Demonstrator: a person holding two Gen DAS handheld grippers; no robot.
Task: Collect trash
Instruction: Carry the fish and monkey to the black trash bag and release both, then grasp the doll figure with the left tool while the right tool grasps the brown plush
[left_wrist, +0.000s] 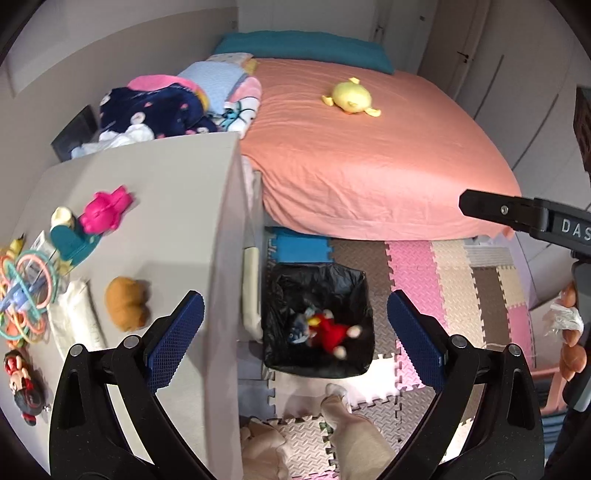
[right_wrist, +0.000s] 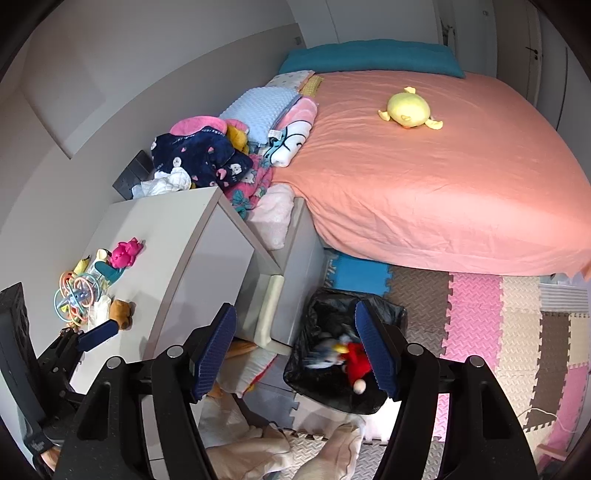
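Trash bin (left_wrist: 317, 325) sits below both grippers; we read left gripper (left_wrist: 295, 339) and right gripper (right_wrist: 295, 350) wide, empty, toys dropped inside.

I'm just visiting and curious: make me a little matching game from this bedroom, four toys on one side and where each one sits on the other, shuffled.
Things:
1. yellow plush
2. red plush
3. pink toy
4. folded blankets

Places:
A. inside the black-lined bin
B. on the white cabinet top
C. in the middle of the pink bedsheet
D. piled along the bed's wall side

Pairs: 1-C, 2-A, 3-B, 4-D
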